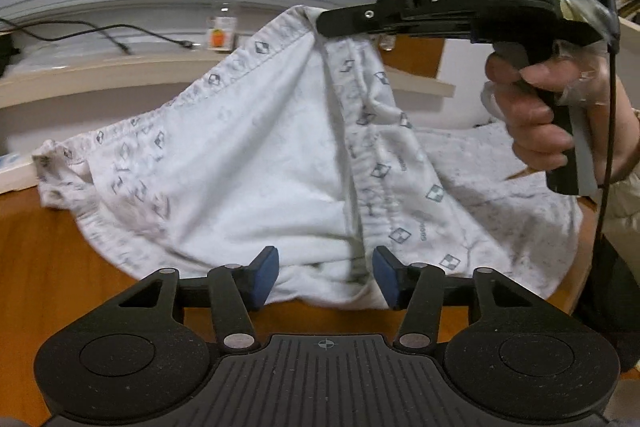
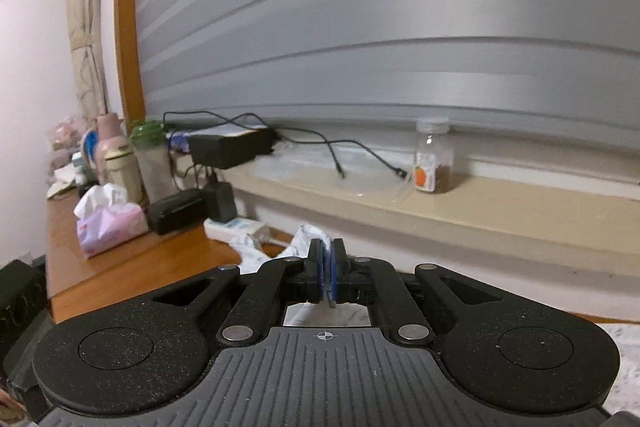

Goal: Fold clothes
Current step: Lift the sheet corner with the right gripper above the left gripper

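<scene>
right gripper point(image 1: 320, 21) pinches the white garment point(image 1: 280, 155) up off the table point(image 1: 48, 267), left gripper point(image 1: 326, 277) spread wide by its hem

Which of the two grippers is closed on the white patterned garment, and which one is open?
The right gripper is closed on the white patterned garment, holding its edge up. The left gripper is open, with blue pads apart.
</scene>
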A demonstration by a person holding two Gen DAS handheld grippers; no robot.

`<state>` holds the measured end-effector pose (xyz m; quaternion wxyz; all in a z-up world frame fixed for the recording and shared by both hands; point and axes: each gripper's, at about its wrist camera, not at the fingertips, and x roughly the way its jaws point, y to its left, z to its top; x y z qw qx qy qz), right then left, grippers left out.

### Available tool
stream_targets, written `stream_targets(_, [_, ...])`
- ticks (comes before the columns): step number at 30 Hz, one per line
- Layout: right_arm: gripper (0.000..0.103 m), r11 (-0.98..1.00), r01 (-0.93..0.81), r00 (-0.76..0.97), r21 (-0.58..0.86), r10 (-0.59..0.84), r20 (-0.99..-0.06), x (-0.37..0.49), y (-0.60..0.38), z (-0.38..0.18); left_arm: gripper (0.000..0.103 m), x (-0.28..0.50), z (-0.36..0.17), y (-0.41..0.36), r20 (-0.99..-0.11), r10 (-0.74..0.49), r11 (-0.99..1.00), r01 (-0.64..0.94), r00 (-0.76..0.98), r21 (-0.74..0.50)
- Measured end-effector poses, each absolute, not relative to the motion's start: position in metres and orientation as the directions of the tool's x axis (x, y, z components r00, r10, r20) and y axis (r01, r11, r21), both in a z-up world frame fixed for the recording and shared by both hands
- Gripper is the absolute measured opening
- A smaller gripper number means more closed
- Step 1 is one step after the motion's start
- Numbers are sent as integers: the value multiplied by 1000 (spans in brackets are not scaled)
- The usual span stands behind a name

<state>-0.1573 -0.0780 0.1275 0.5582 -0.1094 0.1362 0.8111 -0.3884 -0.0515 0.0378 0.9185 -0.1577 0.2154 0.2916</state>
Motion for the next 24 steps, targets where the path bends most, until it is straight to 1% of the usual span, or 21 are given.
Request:
stream_targets(3, [5, -317, -945, -325, 78, 884, -338, -150, -78, 127, 60, -380, 37, -48, -489, 436, 798, -576, 756, -178])
stream_targets(12, [5, -229, -972, -229, 45, 896, -382, -133, -71, 109, 60, -365, 25, -53, -550, 376, 827, -537, 746, -164])
stream_targets(16, [5, -221, -973, -230, 69, 895, -382, -128, -68, 104, 55, -364, 24, -56, -572, 380, 832, -539, 727, -133])
stream_targets(17, [5, -224, -972, -234, 70, 896, -378, -128, -68, 105, 46, -364, 23, -57, -577, 383, 832, -541, 722, -126])
stream_targets(19, [5, -231, -970, -241, 72, 898, -368, -129, -69, 106, 20, -364, 23, -58, -585, 388, 831, -544, 712, -112])
stream_targets(21, [5, -240, -968, -250, 72, 900, -358, -131, -69, 109, 3, -365, 22, -60, -593, 393, 831, -547, 703, -97])
stream_targets(24, [5, -258, -964, -265, 68, 900, -346, -136, -69, 115, 2, -372, 26, -63, -599, 419, 824, -563, 683, -66])
